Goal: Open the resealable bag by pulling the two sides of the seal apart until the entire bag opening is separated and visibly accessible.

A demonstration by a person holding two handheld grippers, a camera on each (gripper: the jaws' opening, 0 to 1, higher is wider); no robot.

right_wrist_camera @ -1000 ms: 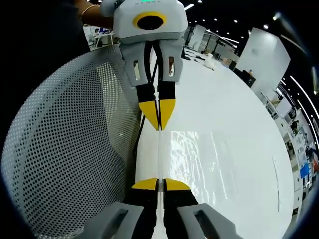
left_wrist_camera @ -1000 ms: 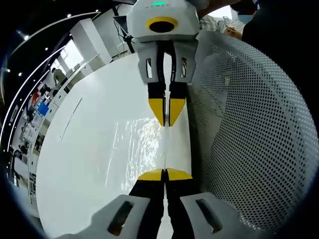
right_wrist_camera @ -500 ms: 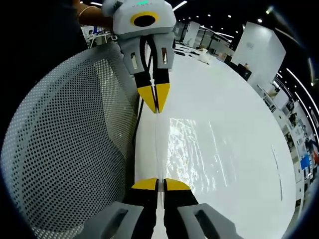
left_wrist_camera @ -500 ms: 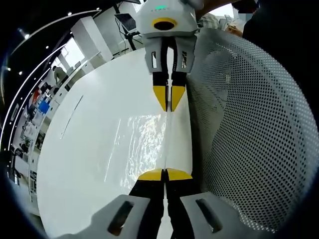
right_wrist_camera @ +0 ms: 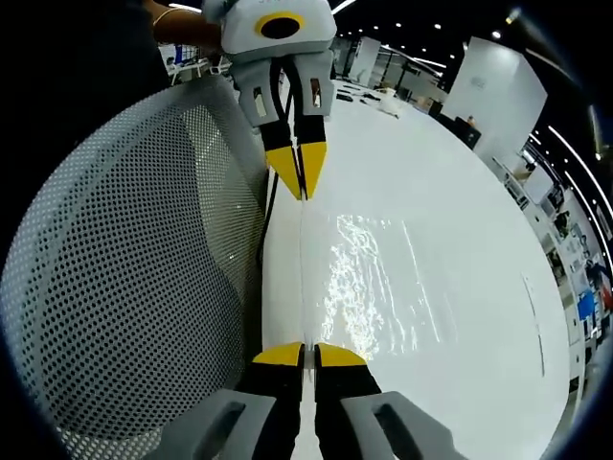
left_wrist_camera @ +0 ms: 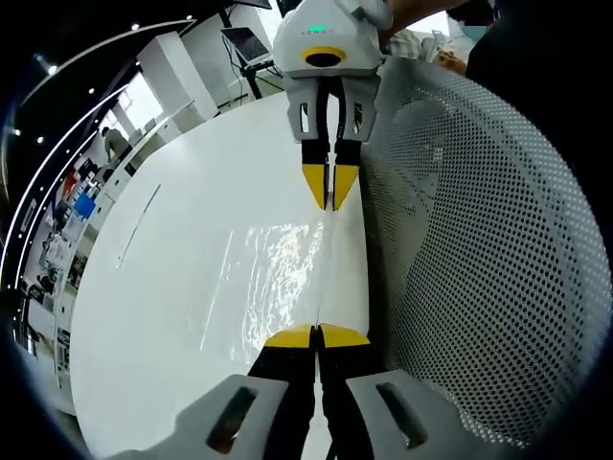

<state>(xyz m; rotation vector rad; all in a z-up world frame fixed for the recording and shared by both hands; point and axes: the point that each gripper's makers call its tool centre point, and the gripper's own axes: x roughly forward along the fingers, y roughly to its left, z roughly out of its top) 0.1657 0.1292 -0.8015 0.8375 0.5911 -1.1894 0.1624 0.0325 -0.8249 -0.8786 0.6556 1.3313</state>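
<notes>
A clear resealable bag (left_wrist_camera: 278, 273) hangs over the white table (left_wrist_camera: 163, 287), its seal edge stretched in a thin line between the two grippers. In the left gripper view my left gripper (left_wrist_camera: 316, 336) is shut on the near end of that seal, and the right gripper (left_wrist_camera: 330, 189) pinches the far end. The right gripper view mirrors this: my right gripper (right_wrist_camera: 308, 355) is shut on the seal at the bottom, the left gripper (right_wrist_camera: 299, 174) is shut on it at the top, and the bag's glossy film (right_wrist_camera: 374, 287) hangs to the right of the line.
A white perforated mesh panel (left_wrist_camera: 479, 240) curves close along one side of the bag; it fills the left side (right_wrist_camera: 124, 287) in the right gripper view. The table edge (right_wrist_camera: 546, 326) drops off to an office hall. A person's hand (right_wrist_camera: 177, 24) holds the far gripper.
The two grippers have drawn further apart along the seal line, so the stretch of bag edge between them is longer. Both stay shut on the bag.
</notes>
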